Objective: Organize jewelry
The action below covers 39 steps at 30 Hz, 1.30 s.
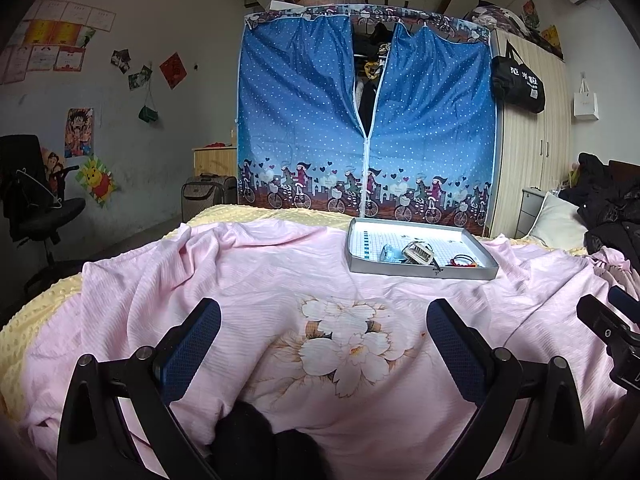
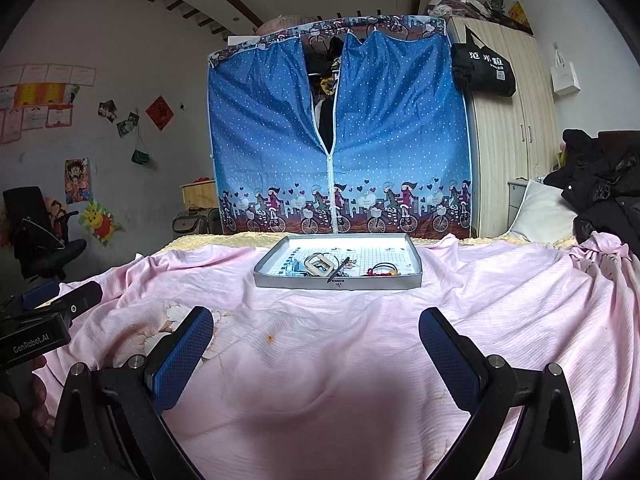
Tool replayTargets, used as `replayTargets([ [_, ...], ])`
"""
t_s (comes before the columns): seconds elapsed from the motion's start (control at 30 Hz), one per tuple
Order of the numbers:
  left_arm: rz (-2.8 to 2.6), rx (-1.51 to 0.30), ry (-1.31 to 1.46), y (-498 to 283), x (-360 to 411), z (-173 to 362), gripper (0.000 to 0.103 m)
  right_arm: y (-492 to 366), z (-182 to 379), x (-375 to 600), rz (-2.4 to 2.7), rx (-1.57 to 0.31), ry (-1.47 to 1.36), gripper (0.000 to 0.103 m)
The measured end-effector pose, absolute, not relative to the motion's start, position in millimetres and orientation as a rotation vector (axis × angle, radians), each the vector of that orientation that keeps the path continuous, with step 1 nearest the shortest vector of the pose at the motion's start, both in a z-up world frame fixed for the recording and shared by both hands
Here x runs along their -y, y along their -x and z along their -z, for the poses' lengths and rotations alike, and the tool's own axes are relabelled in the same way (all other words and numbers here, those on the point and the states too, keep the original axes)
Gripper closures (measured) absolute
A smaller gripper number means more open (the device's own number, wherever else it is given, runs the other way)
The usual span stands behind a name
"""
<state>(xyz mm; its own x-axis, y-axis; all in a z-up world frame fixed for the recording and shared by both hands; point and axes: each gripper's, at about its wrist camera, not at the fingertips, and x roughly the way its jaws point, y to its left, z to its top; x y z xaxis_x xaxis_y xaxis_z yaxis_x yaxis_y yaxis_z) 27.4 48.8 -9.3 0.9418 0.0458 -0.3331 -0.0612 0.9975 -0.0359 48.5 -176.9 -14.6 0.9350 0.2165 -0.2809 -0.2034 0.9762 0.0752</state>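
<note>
On the pink bedsheet (image 2: 360, 340) sat a shallow grey tray (image 2: 338, 282) holding the jewelry (image 2: 320, 266) bunched near its front edge. Both the left gripper (image 1: 324, 340) and right gripper (image 2: 316, 344) hovered well short of it, jaws spread wide, holding nothing.

Big bed (image 2: 500, 320) w/ a pink sheet (image 1: 280, 264) on top, all wrinkly, flower print near the front. Yellow bumpy blanket (image 1: 36, 312) under it, sticks out at the left & far edge. A flat gray tray (image 2: 280, 280) sits on the sheet toward the far side. White pillow (image 2: 540, 216) & a heap of black coats (image 2: 604, 196) lie at the right end.
</note>
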Motion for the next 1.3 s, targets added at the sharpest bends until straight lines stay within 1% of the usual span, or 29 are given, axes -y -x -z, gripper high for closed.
replayTargets([
  [1.3,-0.049,-0.352,0.045,-28.0,-49.7,13.6,0.002,-48.4,13.8,176.5,-0.215,-0.295,-0.044,0.000],
])
